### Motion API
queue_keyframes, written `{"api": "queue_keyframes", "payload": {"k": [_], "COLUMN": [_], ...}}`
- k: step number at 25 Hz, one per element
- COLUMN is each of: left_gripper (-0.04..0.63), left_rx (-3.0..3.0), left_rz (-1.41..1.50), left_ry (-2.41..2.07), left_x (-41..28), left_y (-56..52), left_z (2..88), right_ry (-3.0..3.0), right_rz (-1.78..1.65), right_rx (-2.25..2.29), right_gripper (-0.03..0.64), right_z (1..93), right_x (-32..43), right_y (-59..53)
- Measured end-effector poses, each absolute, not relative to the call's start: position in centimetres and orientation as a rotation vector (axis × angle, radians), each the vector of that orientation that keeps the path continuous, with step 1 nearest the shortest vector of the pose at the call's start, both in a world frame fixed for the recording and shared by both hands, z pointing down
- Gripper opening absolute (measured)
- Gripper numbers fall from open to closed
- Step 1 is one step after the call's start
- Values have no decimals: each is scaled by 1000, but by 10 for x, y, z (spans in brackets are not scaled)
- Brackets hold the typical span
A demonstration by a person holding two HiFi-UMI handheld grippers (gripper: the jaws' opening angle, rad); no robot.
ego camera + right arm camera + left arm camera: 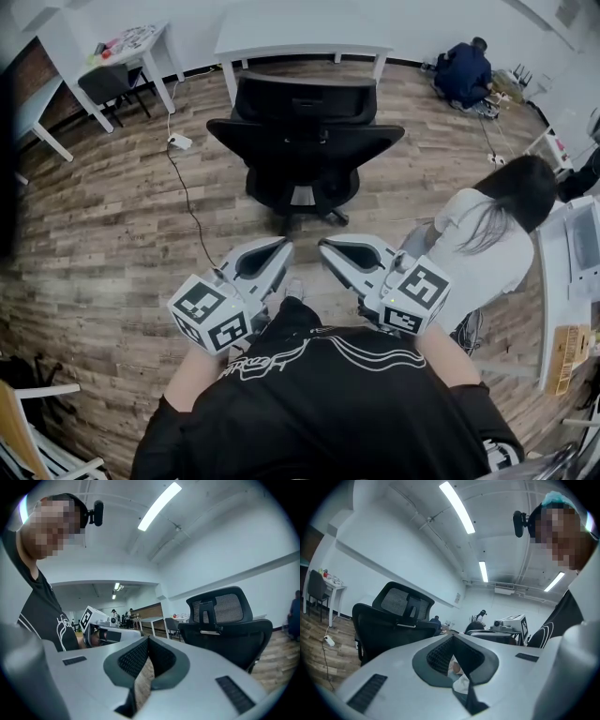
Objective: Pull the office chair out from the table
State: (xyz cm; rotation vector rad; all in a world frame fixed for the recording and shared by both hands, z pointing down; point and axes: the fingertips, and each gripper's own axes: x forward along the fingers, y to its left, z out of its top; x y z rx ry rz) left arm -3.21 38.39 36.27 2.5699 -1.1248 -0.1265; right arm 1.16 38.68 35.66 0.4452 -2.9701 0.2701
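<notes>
The black office chair [305,141] stands on the wood floor, its back toward me, a little out from the white table [300,37] at the far wall. My left gripper [283,247] and right gripper [324,246] are side by side in front of my chest. Both point at the chair and stop short of its wheeled base. Both are shut with nothing between the jaws. In the left gripper view the chair [389,620] is at the left beyond the closed left gripper [452,641]. In the right gripper view the chair [225,625] is at the right beyond the closed right gripper [147,644].
A person in a white shirt [487,234] is low down just to my right. Another person in dark blue [466,70] crouches at the back right. A cable and power strip [180,141] lie left of the chair. A second desk [122,47] stands at the back left.
</notes>
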Motion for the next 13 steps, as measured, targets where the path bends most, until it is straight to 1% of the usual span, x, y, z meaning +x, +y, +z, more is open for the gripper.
{"api": "queue_keyframes", "payload": {"k": [13], "left_gripper": [6], "left_rx": [2565], "left_rz": [-107], "left_ry": [-1122], "left_x": [-31], "left_y": [363], "left_z": [367], "right_ry": [-2971], "right_rz": [268], "right_rx": [451], "right_gripper": [34], "right_z": [359], "right_x": [11], "right_y": [363]}}
